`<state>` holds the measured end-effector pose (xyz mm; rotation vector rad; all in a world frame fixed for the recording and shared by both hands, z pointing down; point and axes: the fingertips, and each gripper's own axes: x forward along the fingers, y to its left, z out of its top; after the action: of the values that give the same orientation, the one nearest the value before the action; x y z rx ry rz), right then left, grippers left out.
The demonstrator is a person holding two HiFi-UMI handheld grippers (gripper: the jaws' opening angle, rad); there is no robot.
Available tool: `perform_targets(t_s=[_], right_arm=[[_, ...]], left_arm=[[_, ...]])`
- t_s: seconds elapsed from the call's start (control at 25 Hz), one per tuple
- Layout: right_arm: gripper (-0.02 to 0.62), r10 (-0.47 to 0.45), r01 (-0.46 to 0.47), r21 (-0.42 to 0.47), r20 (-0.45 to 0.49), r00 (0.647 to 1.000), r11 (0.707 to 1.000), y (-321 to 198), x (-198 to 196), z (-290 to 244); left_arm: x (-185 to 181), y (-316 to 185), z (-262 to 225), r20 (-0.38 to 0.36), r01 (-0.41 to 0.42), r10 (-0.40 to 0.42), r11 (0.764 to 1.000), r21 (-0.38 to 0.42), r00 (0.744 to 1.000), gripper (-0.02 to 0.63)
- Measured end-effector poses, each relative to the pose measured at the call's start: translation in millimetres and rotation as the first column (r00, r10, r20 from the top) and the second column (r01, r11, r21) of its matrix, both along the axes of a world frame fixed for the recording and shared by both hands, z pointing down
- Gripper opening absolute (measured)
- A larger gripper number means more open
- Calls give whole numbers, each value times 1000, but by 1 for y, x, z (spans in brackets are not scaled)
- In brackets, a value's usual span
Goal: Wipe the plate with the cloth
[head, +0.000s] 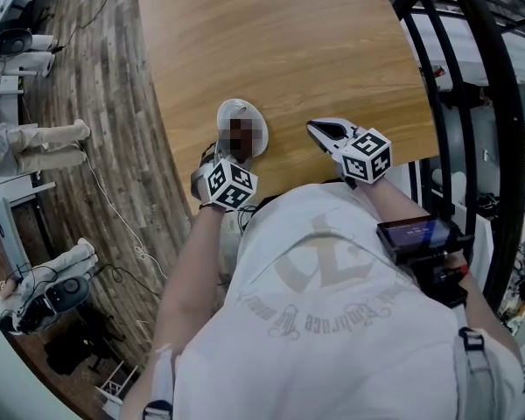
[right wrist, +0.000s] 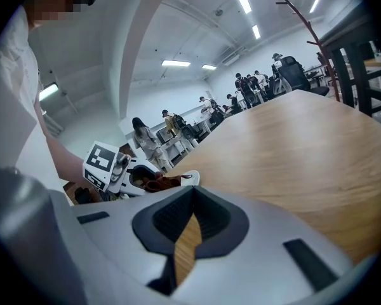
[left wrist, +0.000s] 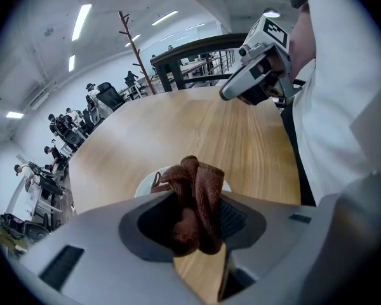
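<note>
Cloth (left wrist: 200, 178) pinched in left gripper (left wrist: 195, 224), at plate (left wrist: 146, 182); right gripper (right wrist: 189, 224) closed, empty

Bunched brown cloth (left wrist: 193, 199) — over the white plate (head: 239, 110).

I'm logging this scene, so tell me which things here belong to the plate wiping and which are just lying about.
In the job: cloth, clamped in the left gripper; plate; table; right gripper, shut, empty.
Just lying about: coat stand; floor cable; office chair.
</note>
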<state>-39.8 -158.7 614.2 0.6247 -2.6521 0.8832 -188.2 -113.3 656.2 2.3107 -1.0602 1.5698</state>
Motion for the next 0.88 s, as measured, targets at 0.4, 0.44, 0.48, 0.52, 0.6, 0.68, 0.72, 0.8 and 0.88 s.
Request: perform_targets(t_s=[0.4, 0.44, 0.48, 0.52, 0.6, 0.68, 0.72, 0.8, 0.88], right_arm=[[14, -43, 43, 1, 6, 999, 999, 1, -24, -2], [14, -43, 43, -3, 2, 999, 999, 1, -22, -2], [14, -41, 41, -5, -1, 999, 999, 1, -19, -3], [14, -38, 38, -6, -3, 999, 999, 1, -18, -3], [14, -32, 32, -3, -1, 999, 999, -1, -17, -5], [14, -28, 28, 0, 6, 1000, 1000, -4, -19, -7], [14, -28, 28, 0, 8, 1000, 1000, -5, -21, -7], [14, -30, 30, -7, 6, 1000, 1000, -3, -20, -6], [14, -21, 21, -14, -3, 1000, 1000, -1, -11, -1]], left_arm=[[-39, 4, -9, 55, 46, -47, 999, 17, 997, 170], [-35, 3, -9, 50, 42, -43, 999, 15, 998, 170], [-30, 2, -8, 45, 36, -37, 999, 13, 998, 170], [-25, 0, -8, 40, 29, -30, 999, 12, 999, 170], [-18, -4, -9, 36, 11, -12, 1000, 16, 999, 170], [-12, -10, -12, 37, -8, 7, 1000, 22, 999, 170], [-10, -13, -13, 37, -15, 14, 1000, 25, 999, 170], [-3, -17, -12, 29, -23, 23, 999, 31, 999, 170], [11, -22, -7, 19, -38, 38, 999, 36, 999, 170]])
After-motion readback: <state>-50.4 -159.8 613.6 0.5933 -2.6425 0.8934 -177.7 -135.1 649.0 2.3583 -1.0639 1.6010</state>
